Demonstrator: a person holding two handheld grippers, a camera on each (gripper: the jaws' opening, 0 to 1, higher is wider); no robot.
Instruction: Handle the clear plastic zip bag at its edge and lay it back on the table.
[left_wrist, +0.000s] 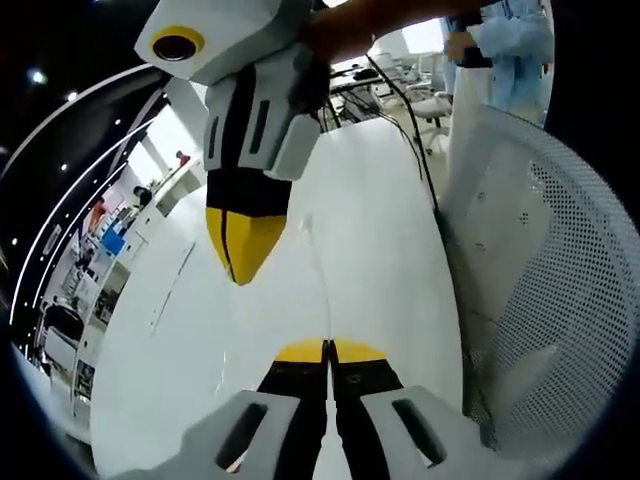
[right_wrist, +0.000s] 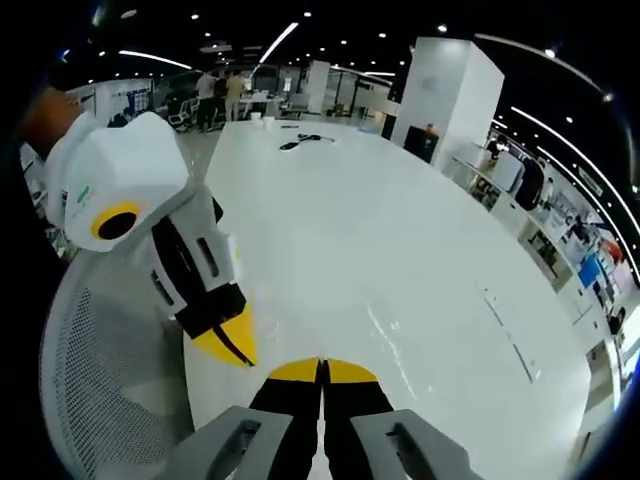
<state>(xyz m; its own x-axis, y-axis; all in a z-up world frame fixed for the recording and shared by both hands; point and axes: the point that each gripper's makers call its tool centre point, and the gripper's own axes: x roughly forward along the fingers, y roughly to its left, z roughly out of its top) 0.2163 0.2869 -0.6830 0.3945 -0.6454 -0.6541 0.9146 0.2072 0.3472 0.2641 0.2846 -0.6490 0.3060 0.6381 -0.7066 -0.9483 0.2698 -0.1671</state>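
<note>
The clear zip bag (left_wrist: 312, 262) is almost invisible over the white table (left_wrist: 380, 210). It shows as a thin crease running up from my left gripper (left_wrist: 328, 350), whose jaws are shut on its edge. The right gripper (left_wrist: 243, 268) comes down from the top of the left gripper view with its yellow tips closed, a short way left of that crease. In the right gripper view, my right gripper (right_wrist: 322, 370) is shut, and faint glints of the bag (right_wrist: 385, 320) show just right of it. The left gripper (right_wrist: 232, 345) sits close on the left, tips closed.
A white mesh chair back (left_wrist: 560, 280) (right_wrist: 100, 400) stands close beside the table edge. A black cable (left_wrist: 412, 135) and small dark items (right_wrist: 300, 140) lie on the table's far part. A person in blue (left_wrist: 510, 50) stands beyond the table. Shelves and desks line the room's edges.
</note>
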